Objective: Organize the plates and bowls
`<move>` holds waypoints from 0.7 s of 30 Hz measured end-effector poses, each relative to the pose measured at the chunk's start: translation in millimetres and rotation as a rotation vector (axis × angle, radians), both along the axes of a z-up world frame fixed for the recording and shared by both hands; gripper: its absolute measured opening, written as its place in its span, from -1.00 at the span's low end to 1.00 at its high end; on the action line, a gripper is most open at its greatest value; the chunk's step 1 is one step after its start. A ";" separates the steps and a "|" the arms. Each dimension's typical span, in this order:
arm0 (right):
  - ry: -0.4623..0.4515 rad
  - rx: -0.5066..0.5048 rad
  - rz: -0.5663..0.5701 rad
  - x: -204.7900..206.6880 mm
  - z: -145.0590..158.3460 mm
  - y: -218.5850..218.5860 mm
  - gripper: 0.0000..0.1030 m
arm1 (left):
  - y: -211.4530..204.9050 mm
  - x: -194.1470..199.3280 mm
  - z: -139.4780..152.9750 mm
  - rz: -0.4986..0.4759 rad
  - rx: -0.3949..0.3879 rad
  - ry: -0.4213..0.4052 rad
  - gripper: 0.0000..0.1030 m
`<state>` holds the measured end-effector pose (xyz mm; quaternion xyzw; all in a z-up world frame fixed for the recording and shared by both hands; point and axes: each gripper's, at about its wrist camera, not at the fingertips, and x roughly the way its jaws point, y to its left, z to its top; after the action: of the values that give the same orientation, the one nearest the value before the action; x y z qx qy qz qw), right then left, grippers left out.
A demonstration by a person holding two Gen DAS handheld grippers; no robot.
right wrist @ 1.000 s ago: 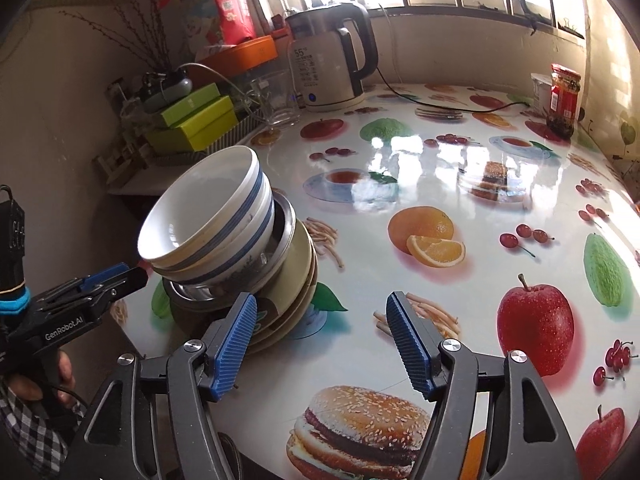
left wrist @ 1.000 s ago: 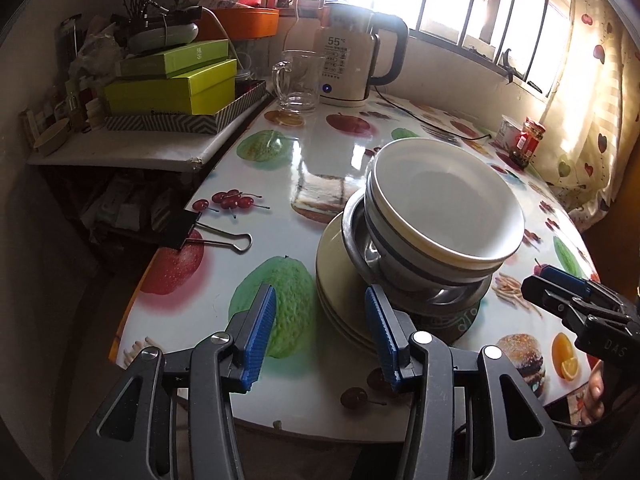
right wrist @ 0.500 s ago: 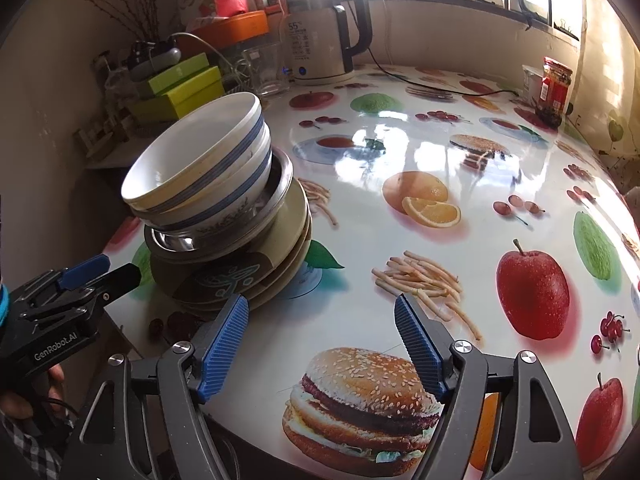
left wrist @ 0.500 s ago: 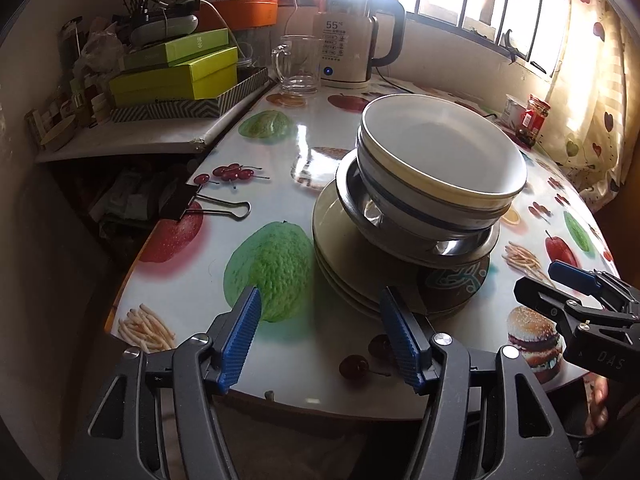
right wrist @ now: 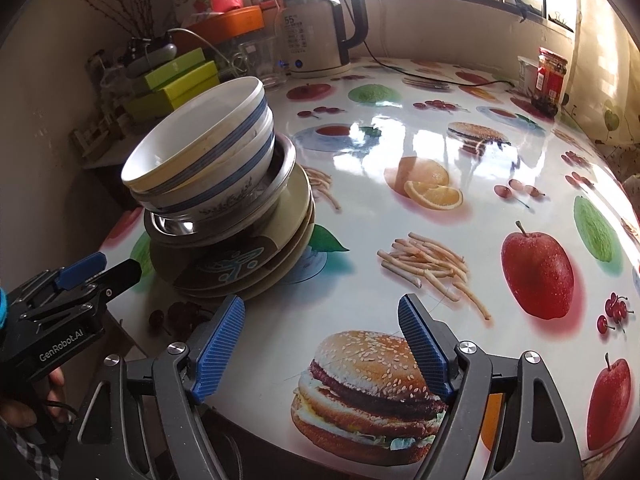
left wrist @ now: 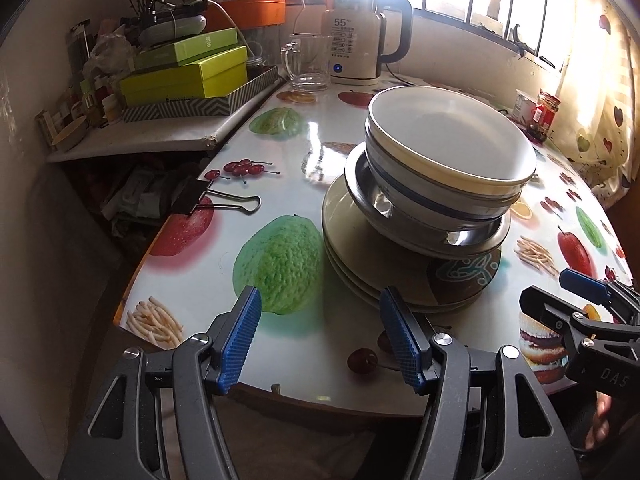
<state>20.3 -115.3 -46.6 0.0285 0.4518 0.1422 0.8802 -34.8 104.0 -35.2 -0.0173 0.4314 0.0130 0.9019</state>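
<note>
One stack of dishes stands near the table's front edge. Two white bowls with blue bands sit in a steel bowl, which rests on several beige plates. My left gripper is open and holds nothing, just short of the plates' near rim. It shows at the left edge of the right wrist view as the left gripper. My right gripper hovers over the burger print to the right of the stack, jaws still opening with nothing between them. The right gripper also appears in the left wrist view.
A kettle and a glass mug stand at the back, green boxes on a side shelf to the left. A black binder clip lies left of the stack. A red-lidded jar stands far right. The fruit-print table ends just below both grippers.
Both grippers have drawn back from the stack toward the table's near edge, and both sets of jaws have spread wider. The stack has not moved.
</note>
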 end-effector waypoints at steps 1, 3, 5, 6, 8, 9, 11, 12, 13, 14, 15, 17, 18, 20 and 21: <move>0.000 -0.001 0.000 -0.5 0.1 0.4 0.59 | -1.0 -0.1 0.0 0.000 0.004 0.000 0.21; 0.002 0.001 0.002 -1.0 -0.2 0.7 0.61 | -2.6 -0.9 0.4 0.000 0.011 -0.003 0.21; 0.003 0.001 0.000 -1.4 -0.5 0.3 0.62 | -4.2 -1.8 0.8 -0.003 0.008 -0.003 0.21; 0.003 0.001 -0.002 -1.8 -0.5 0.3 0.62 | -4.6 -1.7 0.5 -0.004 0.003 -0.001 0.21; 0.004 0.002 -0.003 -2.3 -0.4 -0.2 0.62 | -4.3 -1.1 -0.7 -0.003 -0.012 0.011 0.21; 0.003 0.003 -0.002 -2.2 -0.4 -0.4 0.62 | -3.4 -0.4 -1.4 0.005 -0.013 0.016 0.21; 0.000 0.002 -0.003 -3.0 0.1 -0.5 0.62 | -3.0 -0.2 -2.3 0.011 -0.008 0.019 0.21; -0.001 0.002 -0.003 -3.1 0.2 -0.5 0.62 | -2.4 -0.7 -2.8 0.007 -0.019 0.020 0.21; 0.000 0.003 -0.003 -3.1 0.2 -0.6 0.62 | -2.1 -0.7 -2.9 0.007 -0.026 0.020 0.21; 0.000 0.003 -0.003 -3.1 0.1 -0.6 0.62 | -2.6 -0.8 -3.1 0.007 -0.024 0.021 0.21; 0.001 0.003 -0.004 -3.1 0.1 -0.7 0.62 | -3.5 -0.5 -3.5 0.009 -0.015 0.024 0.21; 0.002 0.004 -0.006 -3.9 0.4 -1.1 0.62 | -5.4 -0.5 -3.8 0.011 0.005 0.027 0.21; 0.001 0.004 -0.008 -4.3 0.7 -1.3 0.62 | -5.9 -0.6 -3.7 0.009 0.005 0.027 0.21; 0.002 0.004 -0.009 -4.7 1.2 -1.4 0.62 | -6.5 -1.5 -3.0 0.001 -0.006 0.024 0.21; 0.001 0.004 -0.009 -4.8 1.3 -1.6 0.62 | -6.9 -1.6 -2.8 0.002 -0.002 0.023 0.21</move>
<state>15.5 -116.9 -45.3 0.0323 0.4520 0.1391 0.8805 -36.4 97.0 -38.1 -0.0185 0.4418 0.0138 0.8968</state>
